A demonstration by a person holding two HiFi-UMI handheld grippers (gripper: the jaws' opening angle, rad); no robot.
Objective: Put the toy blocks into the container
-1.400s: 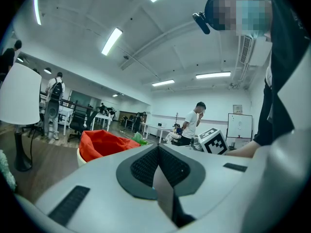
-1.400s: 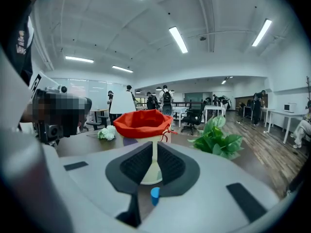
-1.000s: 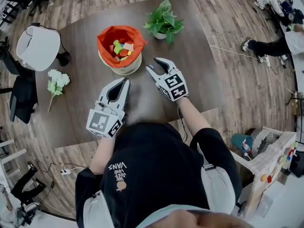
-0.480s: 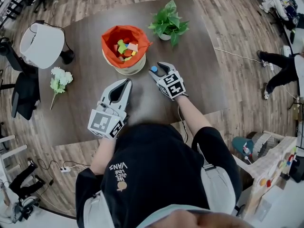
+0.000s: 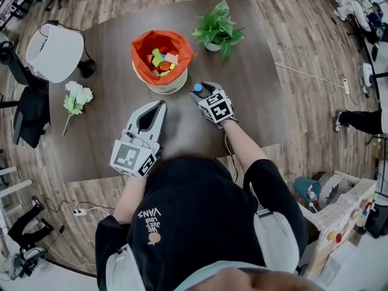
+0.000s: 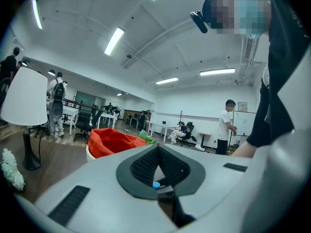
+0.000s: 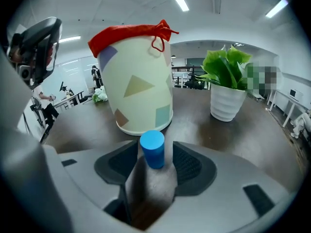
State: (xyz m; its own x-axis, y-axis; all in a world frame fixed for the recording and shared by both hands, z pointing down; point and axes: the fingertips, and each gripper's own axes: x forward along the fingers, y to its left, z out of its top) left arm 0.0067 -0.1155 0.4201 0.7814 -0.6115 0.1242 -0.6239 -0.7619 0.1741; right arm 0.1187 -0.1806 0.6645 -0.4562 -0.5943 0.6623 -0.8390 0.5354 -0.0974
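A blue cylinder block (image 5: 197, 88) stands upright on the dark table (image 5: 254, 96), just in front of the container (image 5: 140, 46). The container is a pale tub with an orange liner and holds several coloured blocks. My right gripper (image 5: 200, 91) reaches around the cylinder (image 7: 153, 148). Its jaws are opening, and a gap shows on each side of the block. The container (image 7: 138, 81) rises close behind it. My left gripper (image 5: 161, 104) rests shut on the table with nothing in it, left of the right one. Its view looks past the closed tips (image 6: 158, 147) to the container (image 6: 109, 141).
A potted plant (image 5: 217, 29) stands right of the container, close by in the right gripper view (image 7: 227, 89). A white lamp (image 5: 54, 53) and a sprig of white flowers (image 5: 74, 99) sit at the table's left. The person's body covers the near edge.
The right gripper has shifted slightly toward the container and its jaws have widened. The blue cylinder now shows between them. The left gripper has stayed put.
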